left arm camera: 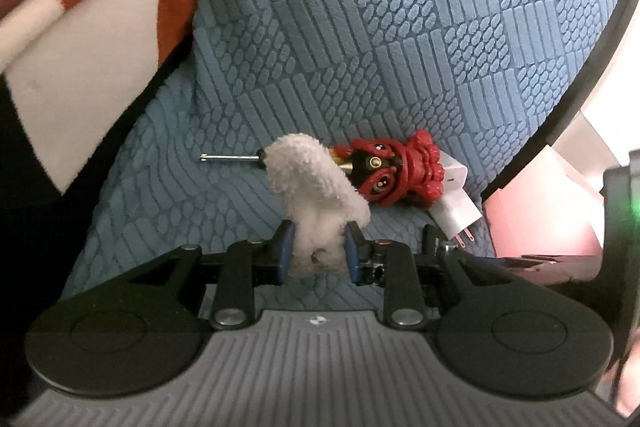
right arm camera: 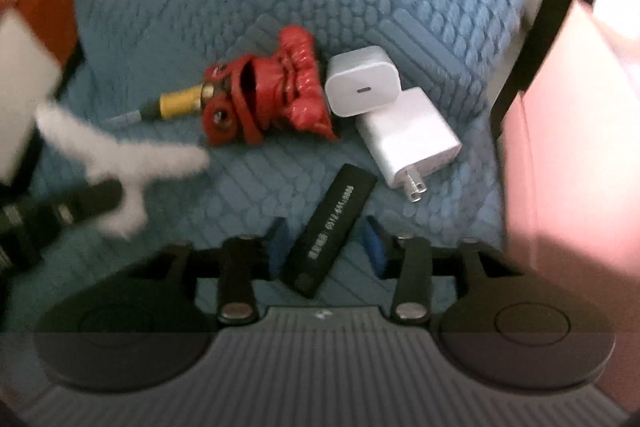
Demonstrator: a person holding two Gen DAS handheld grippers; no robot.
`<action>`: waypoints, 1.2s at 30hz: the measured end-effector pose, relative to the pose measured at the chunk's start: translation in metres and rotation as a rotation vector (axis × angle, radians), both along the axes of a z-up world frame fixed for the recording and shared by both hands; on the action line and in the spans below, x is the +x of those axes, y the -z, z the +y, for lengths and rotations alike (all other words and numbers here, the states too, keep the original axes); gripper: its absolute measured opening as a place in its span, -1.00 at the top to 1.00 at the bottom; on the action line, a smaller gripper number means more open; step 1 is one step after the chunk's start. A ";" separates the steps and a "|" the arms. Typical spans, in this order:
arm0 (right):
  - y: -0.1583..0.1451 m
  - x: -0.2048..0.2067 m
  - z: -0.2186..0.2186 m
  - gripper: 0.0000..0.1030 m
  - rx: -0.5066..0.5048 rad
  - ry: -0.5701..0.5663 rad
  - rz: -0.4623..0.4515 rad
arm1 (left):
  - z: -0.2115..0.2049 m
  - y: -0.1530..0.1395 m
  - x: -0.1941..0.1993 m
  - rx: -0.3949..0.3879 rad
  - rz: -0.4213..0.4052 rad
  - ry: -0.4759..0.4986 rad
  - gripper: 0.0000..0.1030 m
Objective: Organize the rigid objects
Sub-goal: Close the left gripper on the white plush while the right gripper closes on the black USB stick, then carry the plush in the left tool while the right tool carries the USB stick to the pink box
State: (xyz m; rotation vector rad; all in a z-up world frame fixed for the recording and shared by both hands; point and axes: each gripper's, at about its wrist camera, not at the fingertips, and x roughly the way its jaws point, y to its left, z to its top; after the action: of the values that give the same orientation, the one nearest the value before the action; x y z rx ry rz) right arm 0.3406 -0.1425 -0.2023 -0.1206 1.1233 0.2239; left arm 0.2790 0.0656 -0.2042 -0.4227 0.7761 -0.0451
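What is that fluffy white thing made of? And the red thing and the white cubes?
The fluffy white thing, pinched in the left hand-held gripper, looks like soft terry or fleece cloth: fuzzy, matte, drooping. The red thing seems hard glossy plastic, since light glints off it. The white cubes look like smooth, slightly shiny plastic chargers; one shows metal-looking prongs.

left tool (left arm camera: 316,251): black linkage arms, silver round pivot screws, 2 blue pads on the fingers (left arm camera: 283,251)
left tool base: grey ribbed plate, small white logo at its top edge, 2 black round discs either side
right tool (right arm camera: 327,242): same build, black arms, silver pivots, blue pads, grey ribbed plate with white logo, 2 black discs
right tool seen from left camera: black housing at the right edge, green light on it
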 end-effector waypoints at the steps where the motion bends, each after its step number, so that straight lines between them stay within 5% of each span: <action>1: 0.001 -0.006 0.002 0.00 -0.027 -0.003 -0.016 | 0.000 0.000 -0.001 -0.003 0.001 -0.003 0.39; 3: 0.002 -0.011 0.002 0.03 -0.026 0.004 -0.017 | -0.002 0.000 -0.002 -0.009 0.002 -0.008 0.39; 7: 0.003 -0.014 -0.009 0.46 0.043 0.046 0.009 | -0.008 0.003 -0.007 -0.013 0.016 -0.017 0.39; 32: -0.046 -0.096 -0.030 0.51 0.115 0.045 -0.010 | -0.032 -0.014 -0.067 -0.011 0.042 0.016 0.39; 36: -0.053 -0.104 -0.036 0.80 0.122 0.061 0.006 | -0.038 -0.021 -0.072 0.013 0.035 0.035 0.39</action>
State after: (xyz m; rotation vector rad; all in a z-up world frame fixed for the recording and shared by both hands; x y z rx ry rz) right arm 0.2362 -0.1781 -0.1490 0.0225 1.1145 0.2383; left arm 0.2070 0.0274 -0.1828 -0.3982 0.8175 -0.0653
